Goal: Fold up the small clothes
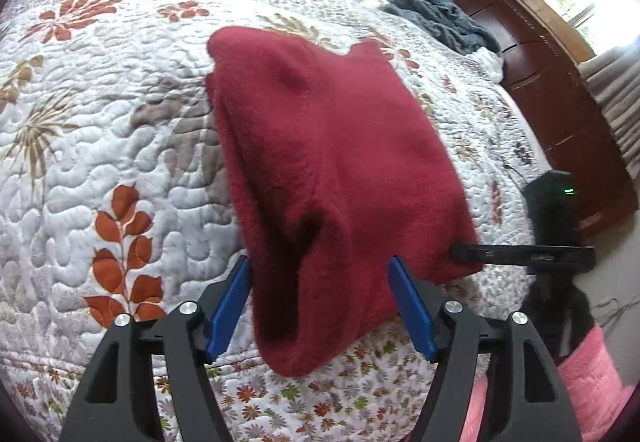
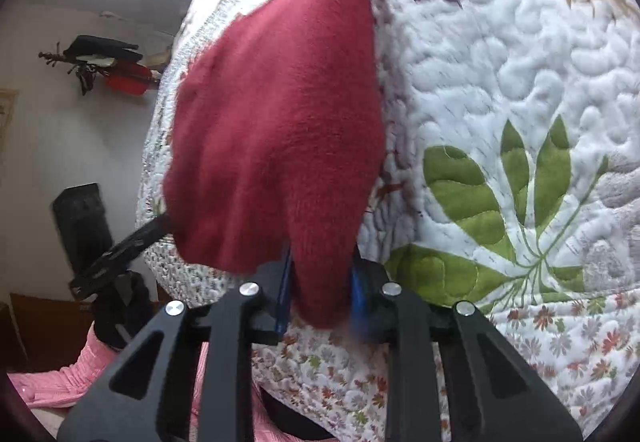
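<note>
Red knit garment held lifted above quilted bed. Left hand-held gripper spread wide around hanging fold. Right hand-held gripper clenched on garment edge.

A bed carries everything, covered by a white quilted bedspread printed with rust-red, tan, purple and green leaves. The folded dark red garment lies on it, running forward from between the left fingers and beyond them. Far ahead of the fingers and to their right, a crumpled grey-blue cloth rests near the bedspread's far edge.
</note>
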The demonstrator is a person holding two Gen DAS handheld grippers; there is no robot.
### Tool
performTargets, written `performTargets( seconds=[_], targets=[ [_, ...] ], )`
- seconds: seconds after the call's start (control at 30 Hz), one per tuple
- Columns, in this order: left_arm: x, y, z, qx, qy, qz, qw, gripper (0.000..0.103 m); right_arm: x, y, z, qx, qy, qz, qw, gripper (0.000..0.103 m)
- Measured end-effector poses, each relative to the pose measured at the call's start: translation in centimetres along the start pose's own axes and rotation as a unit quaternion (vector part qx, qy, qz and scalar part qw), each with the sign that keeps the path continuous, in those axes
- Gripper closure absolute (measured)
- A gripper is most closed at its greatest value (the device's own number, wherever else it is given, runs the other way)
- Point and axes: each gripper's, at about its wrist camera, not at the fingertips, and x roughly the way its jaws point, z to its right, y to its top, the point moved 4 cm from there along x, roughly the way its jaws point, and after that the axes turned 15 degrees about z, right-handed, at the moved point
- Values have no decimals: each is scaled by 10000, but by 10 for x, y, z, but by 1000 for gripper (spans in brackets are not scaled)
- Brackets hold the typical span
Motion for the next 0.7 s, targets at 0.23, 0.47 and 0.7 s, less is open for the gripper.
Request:
performTargets(
  seconds=[0.23, 0.47, 0.7],
  targets=[
    [14, -19, -23, 17, 500, -241, 9985, 35, 7, -10, -3, -324, -363, -150, 9987, 82],
    [17, -32, -36, -49, 500, -344, 9981, 35, 19, -19, 17, -63, -432, -199, 9988, 82],
    [13, -33, -37, -167, 497, -321, 9981, 34, 8, -18, 18, -119, -487, -117, 9987, 72]
  ],
)
